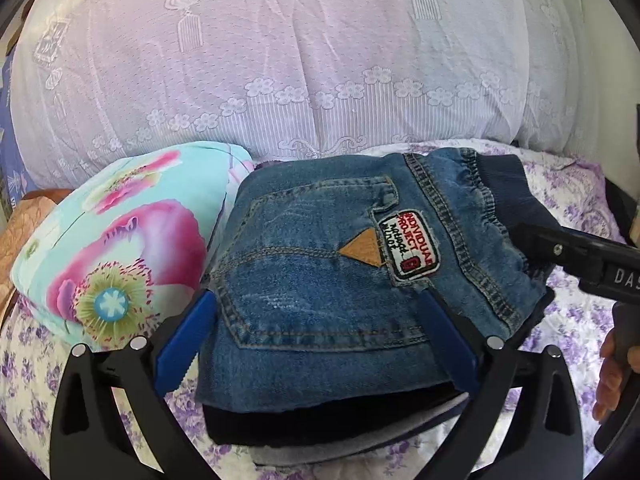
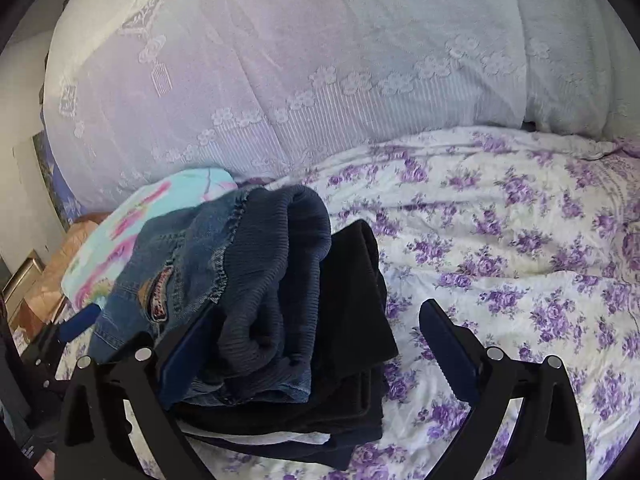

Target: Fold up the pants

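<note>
Behind everything rose the big white lace-covered bedding [image 1: 280,60], and below it spread the bed's sheet with purple flowers [image 2: 500,240]. On that sheet, at the left, sat a turquoise pillow with pink poppies [image 1: 120,240], touching the left edge of the clothes. The folded denim pants [image 1: 320,272] lay on top of a stack of dark folded garments [image 2: 352,320], pocket and patch facing up, their ribbed navy waistband [image 2: 280,280] turned toward your right side. Your left tongs [image 1: 320,332] stood wide, one blue finger at each side of the folded pants, the near end of the denim between them; whether the fingers pressed the cloth I cannot tell. Your right tongs [image 2: 320,344] were also spread wide: the left finger [image 2: 188,352] lay against the denim beside the waistband, while the right finger [image 2: 448,352] stood clear over the sheet, apart from the stack. In the left view your right tongs' black body reached the waistband from the right, with your hand [image 1: 612,372] on its handle.
</note>
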`<state>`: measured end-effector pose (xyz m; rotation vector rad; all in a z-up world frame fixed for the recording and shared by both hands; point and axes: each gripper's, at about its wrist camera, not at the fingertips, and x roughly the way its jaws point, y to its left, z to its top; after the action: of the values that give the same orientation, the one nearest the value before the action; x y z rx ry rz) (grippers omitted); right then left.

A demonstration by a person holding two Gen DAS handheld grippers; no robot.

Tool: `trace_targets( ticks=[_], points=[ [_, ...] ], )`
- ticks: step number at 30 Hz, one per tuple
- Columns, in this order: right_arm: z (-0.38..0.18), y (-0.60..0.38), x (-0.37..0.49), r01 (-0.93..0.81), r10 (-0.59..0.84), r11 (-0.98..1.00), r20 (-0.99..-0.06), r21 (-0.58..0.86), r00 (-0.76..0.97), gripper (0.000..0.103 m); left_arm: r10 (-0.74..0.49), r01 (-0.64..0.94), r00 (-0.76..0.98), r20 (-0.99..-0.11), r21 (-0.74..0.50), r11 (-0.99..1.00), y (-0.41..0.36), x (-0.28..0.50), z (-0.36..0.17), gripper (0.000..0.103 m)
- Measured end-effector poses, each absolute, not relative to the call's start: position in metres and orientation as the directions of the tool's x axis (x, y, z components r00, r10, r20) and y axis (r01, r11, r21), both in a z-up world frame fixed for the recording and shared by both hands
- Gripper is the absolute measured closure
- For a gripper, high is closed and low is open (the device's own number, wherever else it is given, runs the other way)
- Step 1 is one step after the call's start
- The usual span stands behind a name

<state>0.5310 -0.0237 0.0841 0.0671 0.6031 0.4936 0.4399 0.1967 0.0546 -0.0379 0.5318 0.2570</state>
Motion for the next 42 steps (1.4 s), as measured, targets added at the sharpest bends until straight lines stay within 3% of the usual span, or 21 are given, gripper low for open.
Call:
trace_targets(
  ticks=[3, 10, 18, 20, 24, 27, 30, 32, 35, 38, 42],
  points=[
    [0.093, -0.026, 0.505, -0.41, 0.436, 0.897, -0.486, 0.166, 0.757, 0.004, 0.233, -0.241, 0.835, -0.499, 0.049, 0.969, 0.193, 0.423, 0.056, 0.005],
    [0.075, -0.033, 0.448, -0.382, 0.412, 0.909, -0.508, 0.167, 0.757, 0.004, 0.237, -0.212, 0.814, -0.53, 0.11, 0.971, 0.174, 0.373, 0.041, 0.005],
    [0.019, -0.062, 0.374, -0.252, 0.349, 0.937, -0.574, 0.243, 0.741, 0.004, 0.172, -0.217, 0.776, -0.607, 0.0, 0.976, 0.174, 0.299, -0.003, 0.005],
    [0.014, -0.065, 0.346, -0.236, 0.316, 0.948, -0.54, 0.214, 0.78, 0.004, 0.185, -0.243, 0.784, -0.593, -0.018, 0.97, 0.173, 0.276, -0.008, 0.005],
    [0.024, -0.06, 0.293, -0.255, 0.263, 0.964, -0.414, 0.074, 0.872, 0.004, 0.29, -0.34, 0.83, -0.477, -0.02, 0.94, 0.17, 0.228, -0.004, 0.005],
    [0.065, -0.053, 0.277, -0.269, 0.251, 0.963, -0.319, -0.014, 0.914, 0.004, 0.333, -0.368, 0.844, -0.42, -0.003, 0.93, 0.171, 0.215, 0.019, 0.005],
    [0.11, -0.049, 0.27, -0.297, 0.289, 0.955, -0.211, -0.007, 0.934, 0.004, 0.426, -0.428, 0.83, -0.36, 0.081, 0.9, 0.169, 0.221, 0.062, 0.004],
    [0.129, -0.04, 0.277, -0.315, 0.307, 0.949, -0.211, -0.009, 0.928, 0.004, 0.452, -0.451, 0.825, -0.341, 0.086, 0.888, 0.17, 0.226, 0.089, 0.004],
    [0.132, -0.021, 0.29, -0.319, 0.303, 0.947, -0.247, -0.029, 0.921, 0.004, 0.353, -0.373, 0.876, -0.329, 0.002, 0.928, 0.174, 0.229, 0.11, 0.004],
    [0.112, -0.016, 0.303, -0.337, 0.322, 0.941, -0.29, -0.004, 0.901, 0.004, 0.365, -0.392, 0.873, -0.324, -0.019, 0.92, 0.178, 0.234, 0.103, 0.004],
    [0.095, -0.015, 0.319, -0.331, 0.306, 0.944, -0.329, -0.021, 0.894, 0.004, 0.291, -0.333, 0.862, -0.416, -0.03, 0.943, 0.186, 0.257, 0.067, 0.004]
  ],
)
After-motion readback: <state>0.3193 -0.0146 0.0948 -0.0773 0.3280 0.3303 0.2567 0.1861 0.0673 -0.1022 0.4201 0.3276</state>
